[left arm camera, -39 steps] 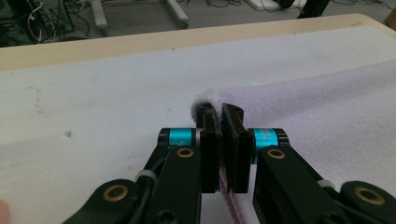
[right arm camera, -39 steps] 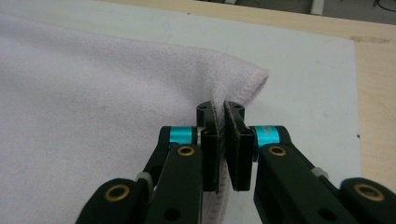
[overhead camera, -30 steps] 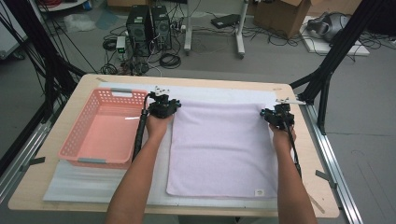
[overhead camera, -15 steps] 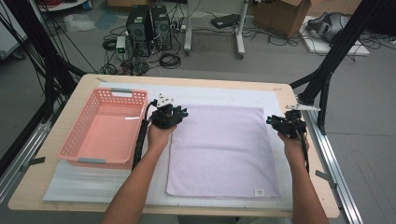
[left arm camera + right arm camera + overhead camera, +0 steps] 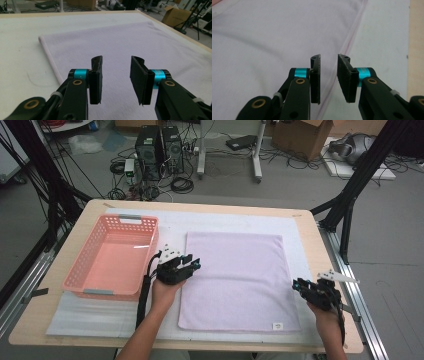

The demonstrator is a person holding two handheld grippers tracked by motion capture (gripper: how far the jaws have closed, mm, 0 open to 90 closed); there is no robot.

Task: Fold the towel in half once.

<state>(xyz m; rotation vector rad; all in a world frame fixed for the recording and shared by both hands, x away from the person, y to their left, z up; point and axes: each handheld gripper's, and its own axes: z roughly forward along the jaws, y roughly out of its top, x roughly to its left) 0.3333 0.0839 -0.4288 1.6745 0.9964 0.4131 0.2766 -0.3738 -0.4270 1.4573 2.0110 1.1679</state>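
Note:
A lilac towel (image 5: 235, 280) lies flat and spread out on the white mat (image 5: 100, 315). My left gripper (image 5: 194, 264) hovers at the towel's left edge, about halfway down it, pointing right across the cloth. Its jaws have just been opening, and in the left gripper view (image 5: 116, 62) they stand apart over the towel (image 5: 120, 37) with nothing between them. My right gripper (image 5: 298, 285) is at the towel's right edge near the front corner, pointing left. In the right gripper view (image 5: 328, 58) its jaws are slightly apart over the towel's hem (image 5: 352, 37), empty.
An empty pink plastic basket (image 5: 80, 270) stands on the left of the table, close to my left hand. The white mat runs out past the towel on all sides. The wooden table edge (image 5: 345, 340) lies just beyond my right hand.
Both hands have come from the towel's far corners toward the near side along its side edges. The left jaws stand wider apart than before.

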